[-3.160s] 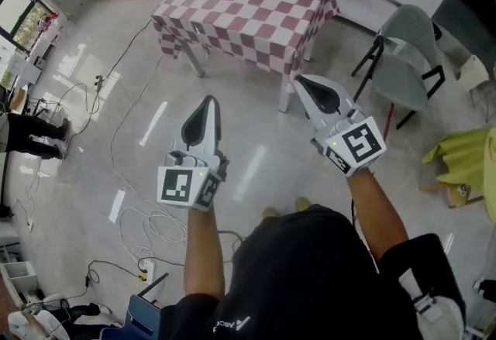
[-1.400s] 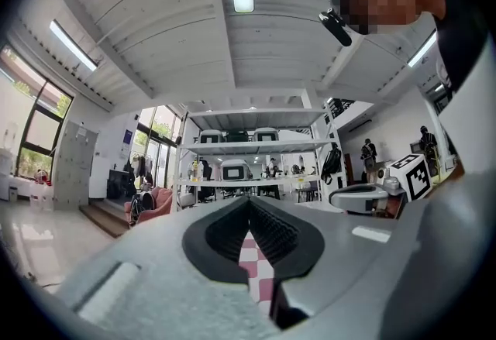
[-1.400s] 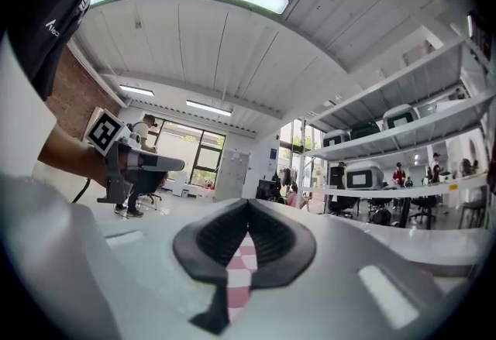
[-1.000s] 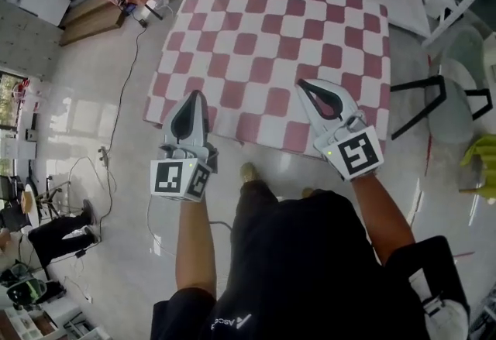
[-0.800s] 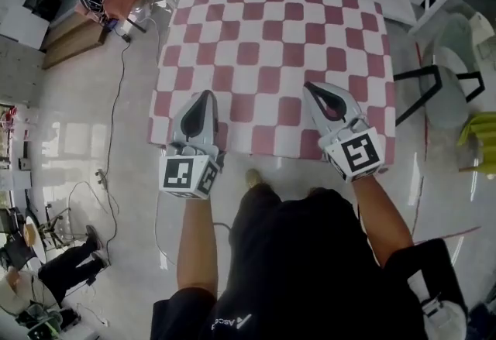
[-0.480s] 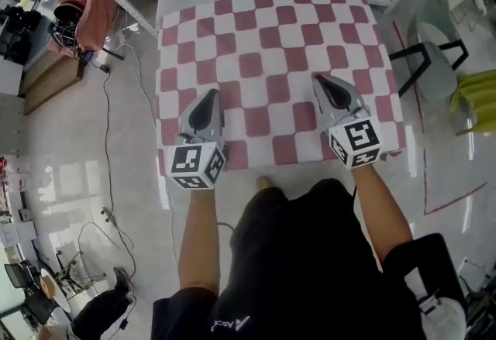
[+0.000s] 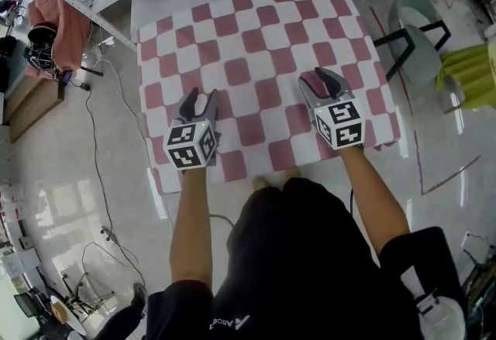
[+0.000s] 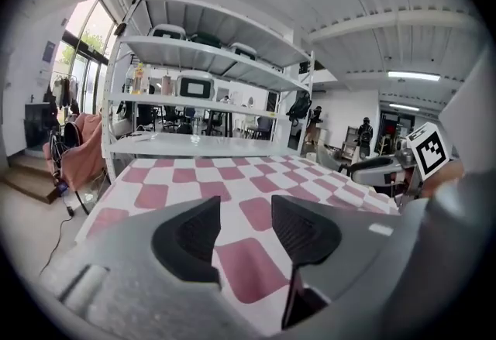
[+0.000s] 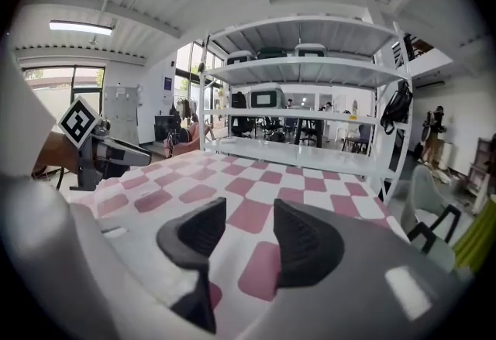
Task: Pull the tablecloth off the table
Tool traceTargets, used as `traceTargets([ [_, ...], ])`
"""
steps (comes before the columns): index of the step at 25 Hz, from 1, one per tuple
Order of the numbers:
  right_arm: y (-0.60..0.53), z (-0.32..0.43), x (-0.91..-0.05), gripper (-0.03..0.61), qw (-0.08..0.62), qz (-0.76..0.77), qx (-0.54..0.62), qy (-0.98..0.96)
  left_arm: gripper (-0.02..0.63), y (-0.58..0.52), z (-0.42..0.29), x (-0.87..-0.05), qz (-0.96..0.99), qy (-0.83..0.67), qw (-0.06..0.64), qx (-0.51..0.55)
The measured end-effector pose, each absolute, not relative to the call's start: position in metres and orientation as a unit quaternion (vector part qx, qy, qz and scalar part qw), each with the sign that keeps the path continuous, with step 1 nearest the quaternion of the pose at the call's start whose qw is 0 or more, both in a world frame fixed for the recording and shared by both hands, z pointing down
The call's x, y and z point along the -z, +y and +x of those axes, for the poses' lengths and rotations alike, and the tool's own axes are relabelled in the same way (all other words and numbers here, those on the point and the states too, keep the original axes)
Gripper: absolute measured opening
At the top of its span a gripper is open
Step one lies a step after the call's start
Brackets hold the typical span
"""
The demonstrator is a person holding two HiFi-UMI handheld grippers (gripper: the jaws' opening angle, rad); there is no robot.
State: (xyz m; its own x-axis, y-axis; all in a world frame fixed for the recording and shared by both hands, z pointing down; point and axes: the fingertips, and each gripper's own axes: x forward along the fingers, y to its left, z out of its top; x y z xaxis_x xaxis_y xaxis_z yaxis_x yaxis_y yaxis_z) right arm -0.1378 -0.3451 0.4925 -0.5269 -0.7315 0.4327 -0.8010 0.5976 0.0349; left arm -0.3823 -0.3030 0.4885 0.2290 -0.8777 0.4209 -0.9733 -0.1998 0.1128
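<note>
Before white metal shelving (image 8: 209, 60), the red-and-white checked fabric tablecloth (image 7: 256, 52) lies flat under the left gripper (image 7: 198, 104) and right gripper (image 7: 324, 83), jaws just opened and empty: still reaching, with pinching its near edge probably next.

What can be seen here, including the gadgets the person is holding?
tablecloth: one, red-and-white checked, spread flat in the middle.
shelving rack: one, white, behind the tablecloth.
chair: one, grey with black legs, right of the tablecloth.
yellow-green fabric: one, far right.
pink cloth: one, draped at far left.
left gripper: one, grey with a marker cube, over the cloth's near left; jaws just opened, nothing between them.
right gripper: one, same look, near right; jaws just opened, nothing between them.
forearms: two, bare, at the bottom.
</note>
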Motion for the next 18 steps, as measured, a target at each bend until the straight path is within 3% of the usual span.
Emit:
traceTargets([
  [5, -0.365, -0.124, -0.541, 0.266, 0.260, 0.444, -0.138, -0.846, 0.237, -0.313, -0.395, -0.527, 0.730, -0.616, 0.222, -0.196],
  [18, -0.399, -0.113, -0.599, 0.314, 0.334, 0.452, -0.202, -0.802, 0.249, -0.322, -0.417, -0.589, 0.673, -0.616, 0.297, -0.282],
])
